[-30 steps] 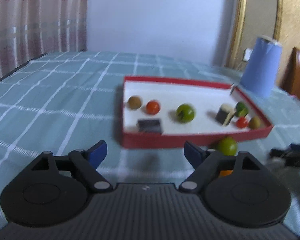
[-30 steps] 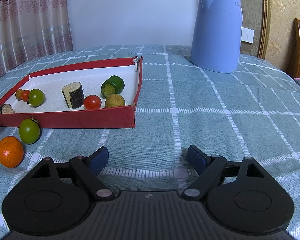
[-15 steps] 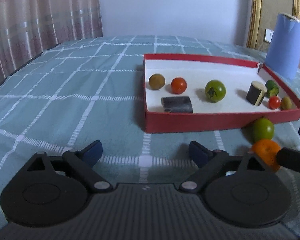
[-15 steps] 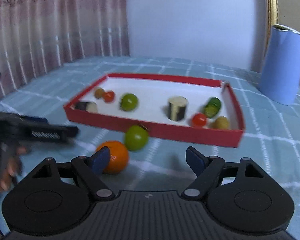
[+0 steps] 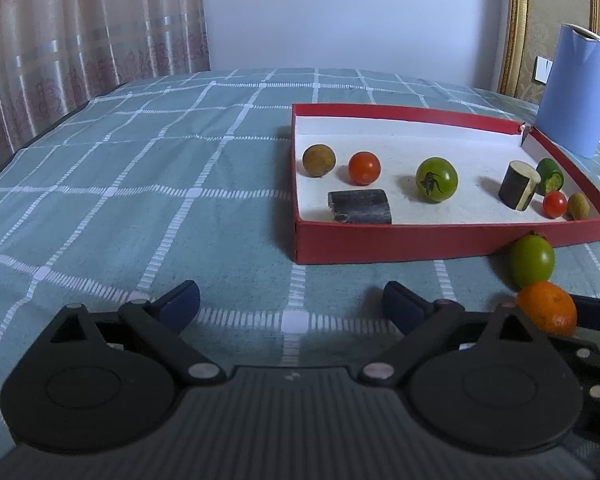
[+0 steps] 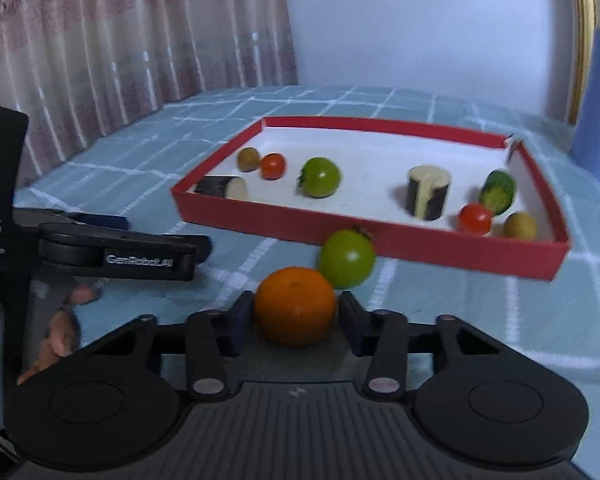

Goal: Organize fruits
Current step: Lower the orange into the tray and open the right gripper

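Observation:
An orange [image 6: 295,305] lies on the teal checked cloth between the fingers of my right gripper [image 6: 294,316], which are closed against its sides. It also shows in the left wrist view [image 5: 546,307]. A green tomato [image 6: 347,258] [image 5: 532,261] sits just beyond it, against the red tray [image 6: 380,236] [image 5: 420,240]. The tray holds a green tomato [image 5: 437,179], two red cherry tomatoes [image 5: 364,167], two brownish fruits, two dark cut pieces and a green piece. My left gripper [image 5: 290,306] is open and empty over the cloth, in front of the tray's near left corner.
A blue kettle [image 5: 572,88] stands behind the tray at the right. A curtain [image 5: 80,32] hangs at the left past the table edge. The left gripper's body [image 6: 116,254] and a hand show at the left of the right wrist view.
My right gripper moved up to the orange and its fingers closed in on it. My left gripper drew slightly closer to the tray and stayed open.

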A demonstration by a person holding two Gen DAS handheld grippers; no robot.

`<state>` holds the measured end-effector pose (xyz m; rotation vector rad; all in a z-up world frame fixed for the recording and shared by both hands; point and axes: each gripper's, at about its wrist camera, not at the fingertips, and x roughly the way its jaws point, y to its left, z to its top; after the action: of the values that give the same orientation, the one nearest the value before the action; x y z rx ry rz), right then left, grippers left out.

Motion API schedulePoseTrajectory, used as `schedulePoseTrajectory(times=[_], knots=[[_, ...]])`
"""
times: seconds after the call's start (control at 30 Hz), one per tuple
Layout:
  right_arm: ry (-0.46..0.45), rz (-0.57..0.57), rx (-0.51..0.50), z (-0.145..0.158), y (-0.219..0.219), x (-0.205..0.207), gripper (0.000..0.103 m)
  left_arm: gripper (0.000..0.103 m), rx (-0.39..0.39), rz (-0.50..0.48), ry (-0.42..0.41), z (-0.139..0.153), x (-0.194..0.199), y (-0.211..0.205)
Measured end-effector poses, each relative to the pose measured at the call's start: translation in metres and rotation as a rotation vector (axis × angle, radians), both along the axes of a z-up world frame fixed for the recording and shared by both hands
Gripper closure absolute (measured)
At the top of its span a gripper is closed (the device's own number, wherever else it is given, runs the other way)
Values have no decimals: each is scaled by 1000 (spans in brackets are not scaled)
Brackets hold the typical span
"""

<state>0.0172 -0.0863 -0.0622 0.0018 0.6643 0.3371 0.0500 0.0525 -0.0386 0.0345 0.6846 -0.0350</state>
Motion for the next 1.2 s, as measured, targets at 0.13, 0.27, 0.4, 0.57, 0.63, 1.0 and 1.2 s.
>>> schedulePoseTrajectory(times=[0.13,0.27,0.4,0.57,0.63,1.0,1.2], knots=[[-15,-4,-9,-1,1,-4,62,5,0,0,0,0,0,0],[-16,-15,0,0,-2,-7,62,4,-1,0,0,0,0,0],[-32,-23,-10,3,-6,-10,62,3,-1,0,1,0,0,0],[-105,-65,-37,18,-16,-15,62,2,-2,0,2,0,0,0],[-130,-80,-45,27,-21,-11,62,1,-2,1,2,-1,0,0],[-55,-127,-5,40,-33,63,62,0,-5,4,8,-2,1,1],[18,-174,16,29,-35,88,62,0,-6,5,8,-2,1,1]])
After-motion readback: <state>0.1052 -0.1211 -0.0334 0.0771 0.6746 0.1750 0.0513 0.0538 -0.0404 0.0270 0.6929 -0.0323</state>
